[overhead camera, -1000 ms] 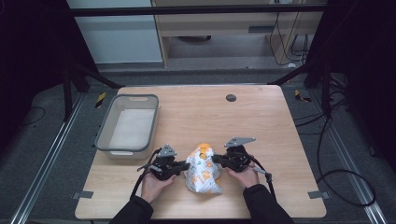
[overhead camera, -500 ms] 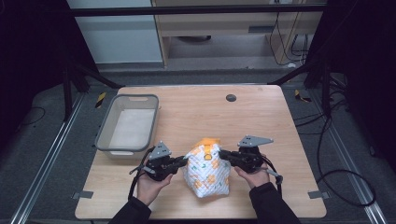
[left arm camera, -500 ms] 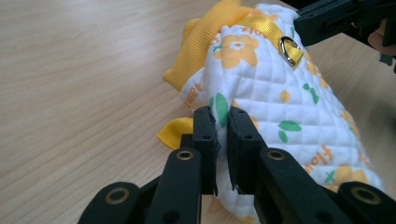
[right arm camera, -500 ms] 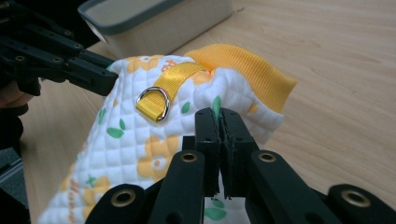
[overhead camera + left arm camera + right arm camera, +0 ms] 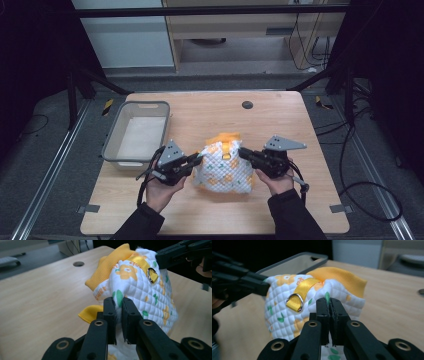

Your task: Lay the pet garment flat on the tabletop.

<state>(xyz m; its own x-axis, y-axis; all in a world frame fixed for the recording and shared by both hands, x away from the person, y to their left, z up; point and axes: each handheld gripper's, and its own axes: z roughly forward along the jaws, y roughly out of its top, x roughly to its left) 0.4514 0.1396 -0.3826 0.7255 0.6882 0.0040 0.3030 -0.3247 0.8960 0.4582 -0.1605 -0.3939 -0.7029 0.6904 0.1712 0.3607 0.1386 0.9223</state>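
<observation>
Left hand-held gripper and right hand-held gripper each pinch the quilted garment above the table; grey bin empty, placement apparently pending.

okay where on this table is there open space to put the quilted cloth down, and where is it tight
The far right stretch of the table, beyond the quilted cloth and right of the round hole, is bare. So is the near edge in front of the cloth, between the forearms. It is crowded at the left, where the grey bin sits beside the left claw, and around the right claw.
</observation>
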